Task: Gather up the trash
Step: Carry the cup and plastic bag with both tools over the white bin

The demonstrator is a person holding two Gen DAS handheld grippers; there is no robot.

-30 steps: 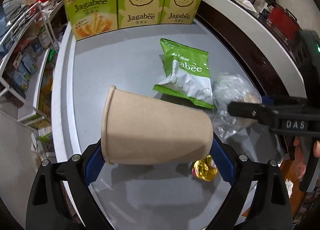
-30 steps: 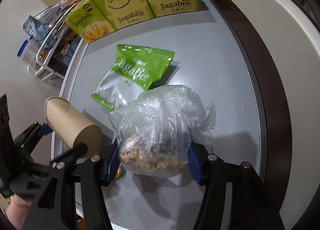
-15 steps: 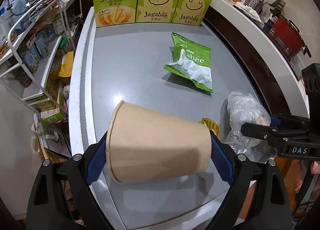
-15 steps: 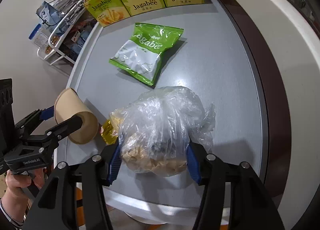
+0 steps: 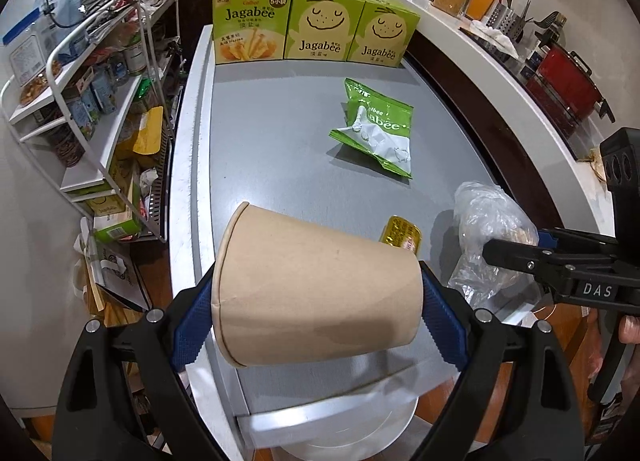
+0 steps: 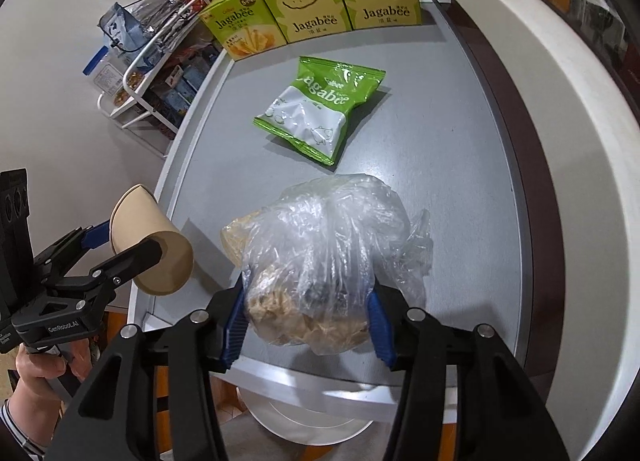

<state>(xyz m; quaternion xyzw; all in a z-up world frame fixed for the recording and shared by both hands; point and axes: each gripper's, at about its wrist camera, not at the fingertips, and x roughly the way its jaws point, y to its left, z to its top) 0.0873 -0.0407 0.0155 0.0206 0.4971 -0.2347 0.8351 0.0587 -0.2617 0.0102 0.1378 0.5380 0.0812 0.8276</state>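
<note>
Your left gripper [image 5: 316, 309]: jaws pinching a sideways paper cup [image 5: 316, 293]; your right gripper [image 6: 306, 325]: jaws pinching a clear trash bag [image 6: 324, 257] above the table [image 6: 440, 149].

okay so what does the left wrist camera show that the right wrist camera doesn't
Only the left wrist view shows the gold wrapper on the grey table and the red pot. Only the right wrist view shows the person's hand. Both show the left gripper holding the paper cup, the right gripper clamping the plastic bag, the green snack bag and three Jagabee boxes.
</note>
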